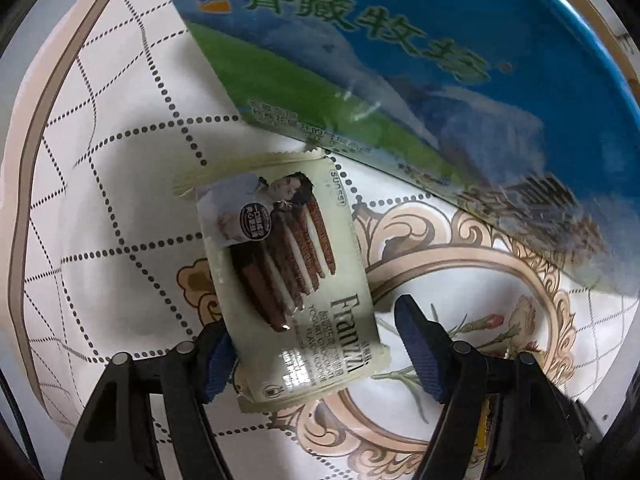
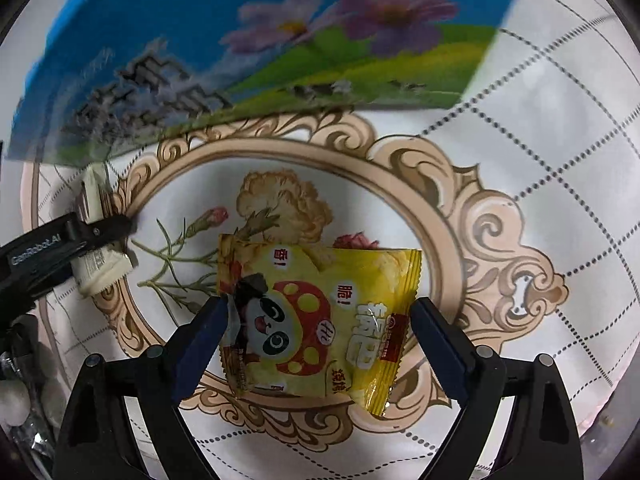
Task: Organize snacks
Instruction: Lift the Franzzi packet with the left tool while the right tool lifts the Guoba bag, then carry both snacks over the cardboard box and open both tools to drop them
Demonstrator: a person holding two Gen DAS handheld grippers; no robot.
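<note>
A pale green Franzzi cookie packet (image 1: 292,276) lies on the patterned tablecloth (image 1: 120,200). My left gripper (image 1: 316,344) is open around its near end, the left pad touching it and the right pad apart. A yellow panda snack packet (image 2: 320,320) lies between the open jaws of my right gripper (image 2: 316,336). The left gripper (image 2: 60,252) and the cookie packet (image 2: 100,268) also show at the left of the right wrist view.
A big blue and green printed box (image 1: 400,60) stands just behind both packets; it also fills the top of the right wrist view (image 2: 240,52). The cloth (image 2: 540,160) has a beige ornate oval frame with flowers.
</note>
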